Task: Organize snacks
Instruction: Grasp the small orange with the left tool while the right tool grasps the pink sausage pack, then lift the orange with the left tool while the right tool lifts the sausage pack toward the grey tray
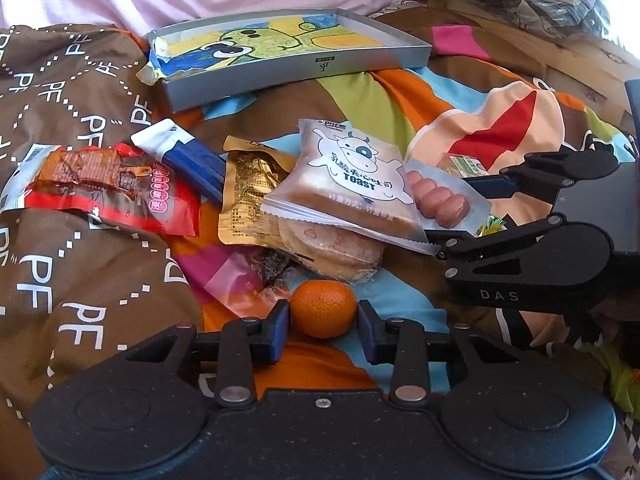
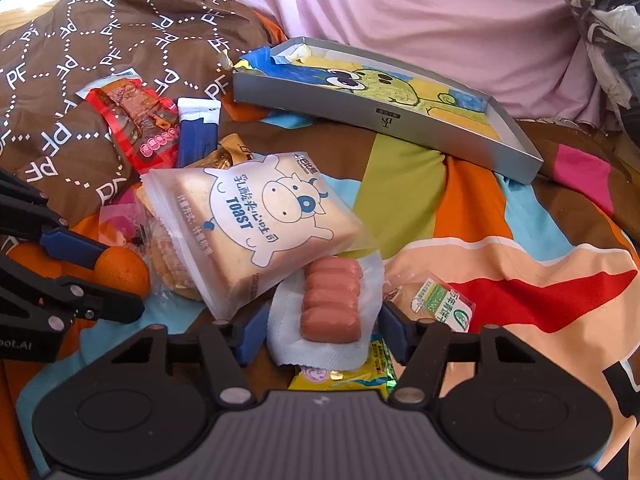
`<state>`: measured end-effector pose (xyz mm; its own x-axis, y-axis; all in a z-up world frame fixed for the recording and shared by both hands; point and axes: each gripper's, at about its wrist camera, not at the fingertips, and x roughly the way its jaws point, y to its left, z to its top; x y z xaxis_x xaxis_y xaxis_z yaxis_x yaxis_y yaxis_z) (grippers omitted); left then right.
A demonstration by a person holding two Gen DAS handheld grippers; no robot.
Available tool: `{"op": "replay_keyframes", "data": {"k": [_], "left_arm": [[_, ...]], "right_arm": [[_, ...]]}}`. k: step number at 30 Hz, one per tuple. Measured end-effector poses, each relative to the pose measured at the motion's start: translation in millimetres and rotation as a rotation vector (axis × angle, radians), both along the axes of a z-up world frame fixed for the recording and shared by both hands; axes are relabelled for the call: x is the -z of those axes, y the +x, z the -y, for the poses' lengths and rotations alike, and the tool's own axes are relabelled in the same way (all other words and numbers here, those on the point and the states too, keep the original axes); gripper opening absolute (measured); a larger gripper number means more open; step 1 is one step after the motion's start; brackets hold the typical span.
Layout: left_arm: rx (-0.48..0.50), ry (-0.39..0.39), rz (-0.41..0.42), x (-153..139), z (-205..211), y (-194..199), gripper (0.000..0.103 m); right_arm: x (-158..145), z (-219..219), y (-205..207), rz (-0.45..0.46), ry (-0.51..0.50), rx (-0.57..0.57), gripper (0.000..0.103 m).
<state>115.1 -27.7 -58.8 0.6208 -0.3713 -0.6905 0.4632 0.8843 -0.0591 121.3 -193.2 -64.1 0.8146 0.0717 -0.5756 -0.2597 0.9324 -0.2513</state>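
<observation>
Snack packs lie in a heap on a colourful sheet. My left gripper (image 1: pixel 323 314) is open, with a finger on each side of an orange mandarin (image 1: pixel 323 316) and a thin gap at each pad. In the right wrist view the left gripper (image 2: pixel 122 280) straddles that mandarin (image 2: pixel 124 272). My right gripper (image 2: pixel 323 334) is open wide around a clear pack of pink sausages (image 2: pixel 332 304). The left wrist view shows the right gripper (image 1: pixel 448 208) astride the same pack (image 1: pixel 440 200). A cow-printed toast pack (image 1: pixel 352 176) (image 2: pixel 260 216) lies between them. Behind stands a shallow grey tray (image 1: pixel 304 70) (image 2: pixel 384 118) lined with a drawing.
A red pack (image 1: pixel 116 184), a blue-and-white stick (image 1: pixel 188 156), a gold pack (image 1: pixel 244 196) and a round pastry (image 1: pixel 332 248) lie left of the toast. A green-labelled pack (image 2: pixel 436 300) and a yellow pack (image 2: pixel 344 376) lie by my right gripper. Brown printed fabric (image 1: pixel 80 272) bunches at left.
</observation>
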Motion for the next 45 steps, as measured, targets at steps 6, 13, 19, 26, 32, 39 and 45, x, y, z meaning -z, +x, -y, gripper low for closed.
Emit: {"op": "replay_keyframes", "data": {"k": [6,13,19,26,32,39,45], "left_arm": [[-0.005,-0.003,0.006,0,-1,-1,0.038],[-0.013,0.000,0.012,0,0,-3,0.038],[-0.022,-0.012,0.000,-1,0,-4,0.038],[-0.024,-0.017,0.000,-1,-1,-4,0.038],[-0.031,-0.020,0.006,0,-1,-4,0.038],[-0.033,-0.009,0.019,0,-1,-6,0.038],[-0.053,-0.013,0.021,-3,-3,-7,0.038]], "right_arm": [[0,-5,-5,0.007,-0.018,-0.028,0.054],[-3,-2,-19,-0.010,0.014,-0.018,0.050],[-7,6,-45,-0.070,0.101,-0.030,0.043],[-13,23,-42,-0.095,0.265,-0.023,0.056],[-11,33,-22,-0.137,0.402,0.011,0.050],[-6,26,-20,-0.109,0.338,0.018,0.034],[-19,11,-35,-0.110,0.166,-0.043,0.031]]}}
